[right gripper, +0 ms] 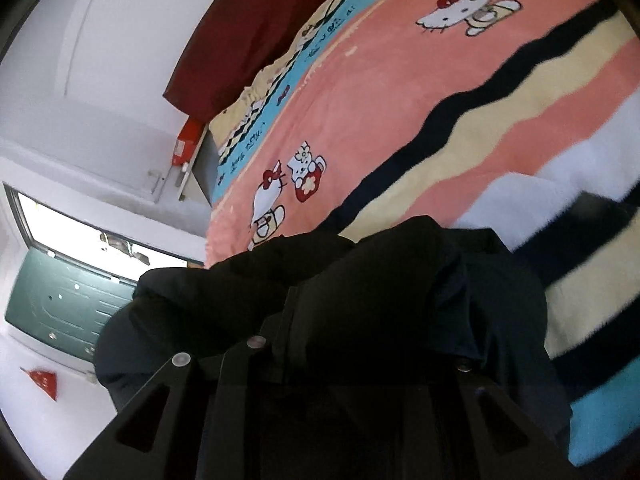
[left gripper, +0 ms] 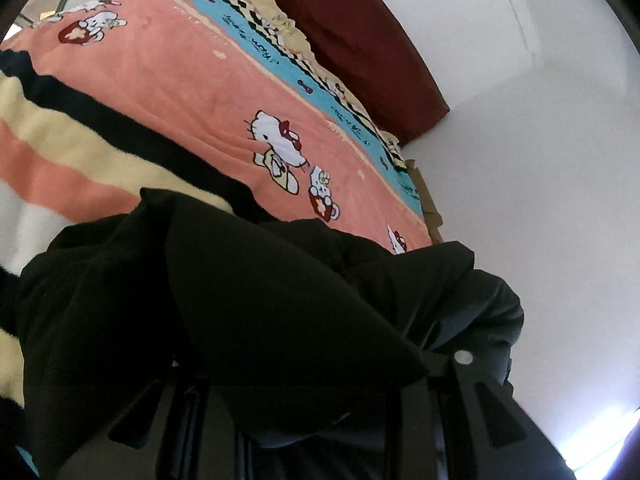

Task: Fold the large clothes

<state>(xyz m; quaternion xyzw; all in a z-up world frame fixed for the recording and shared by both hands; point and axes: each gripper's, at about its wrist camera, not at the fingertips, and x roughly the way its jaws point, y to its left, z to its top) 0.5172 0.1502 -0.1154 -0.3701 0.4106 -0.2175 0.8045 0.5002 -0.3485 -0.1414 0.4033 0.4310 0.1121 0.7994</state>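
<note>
A large black garment (left gripper: 248, 304) hangs bunched in front of the left wrist camera, over a bed. My left gripper (left gripper: 304, 384) is shut on its fabric; the cloth drapes over and hides most of both fingers. In the right wrist view the same black garment (right gripper: 360, 300) fills the lower middle. My right gripper (right gripper: 320, 364) is shut on a fold of it, and the fabric covers the gap between the fingers. Both grippers hold the garment raised above the blanket.
A pink cartoon-cat blanket (left gripper: 192, 92) with black, cream and white stripes covers the bed (right gripper: 400, 100). A dark red headboard (left gripper: 352, 32) stands at the far end against a white wall (left gripper: 540, 160). A window (right gripper: 80, 240) and a red box (right gripper: 188, 140) show beside the bed.
</note>
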